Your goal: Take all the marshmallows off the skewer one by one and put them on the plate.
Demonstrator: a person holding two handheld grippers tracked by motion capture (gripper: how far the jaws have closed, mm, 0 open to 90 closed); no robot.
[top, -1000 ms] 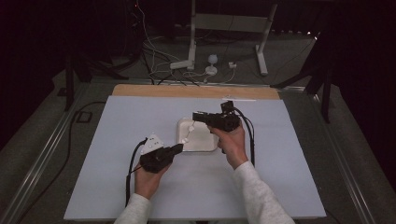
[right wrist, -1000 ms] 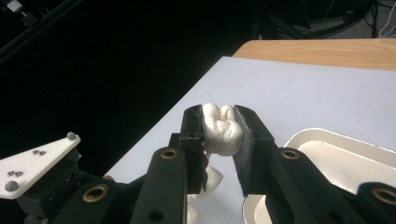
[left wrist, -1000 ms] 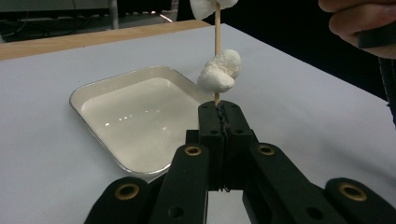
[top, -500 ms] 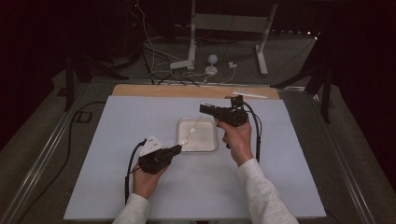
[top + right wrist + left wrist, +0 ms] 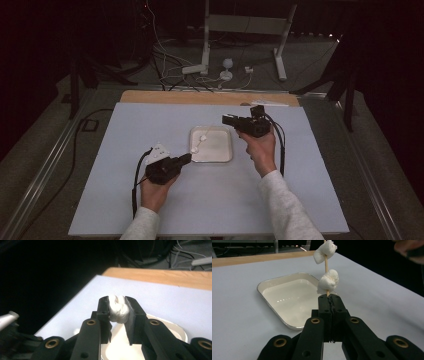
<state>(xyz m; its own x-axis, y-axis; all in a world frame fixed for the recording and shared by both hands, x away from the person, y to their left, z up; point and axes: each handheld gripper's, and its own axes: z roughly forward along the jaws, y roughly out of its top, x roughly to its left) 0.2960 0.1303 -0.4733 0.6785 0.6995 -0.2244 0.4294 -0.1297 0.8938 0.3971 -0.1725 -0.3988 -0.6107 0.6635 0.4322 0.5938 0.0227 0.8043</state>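
Your left gripper [image 5: 329,298] has its jaws pressed together on the lower end of a skewer [image 5: 326,263], which rises straight up from the tips toward twelve o'clock in the left gripper view. Two marshmallows ride on that stick: the lower marshmallow [image 5: 328,281] sits just above the jaw tips, and the upper marshmallow [image 5: 325,251] sits higher, near the top edge, with a bare stretch of stick between them. Behind the skewer, at about ten o'clock from the jaw tips, the tray [image 5: 265,285] lies flat on the table [image 5: 237,302], pale and shiny inside. In the high view your left gripper [image 5: 186,159] points from the tray's seven o'clock corner toward one o'clock, so the skewer [image 5: 198,142] reaches over the tray [image 5: 222,155] with both marshmallows above its left half. Your right gripper [image 5: 119,305] is clamped on a third marshmallow [image 5: 118,310], squeezed between the two pads and bulging a little above them, held over the tray's rim [image 5: 183,333]. In the high view the right gripper [image 5: 226,119] is held just off the tray's one o'clock corner, jaws pointing toward nine o'clock, well apart from the skewer's tip. Your right hand [image 5: 260,150] holds it from below, at the tray's three o'clock side.
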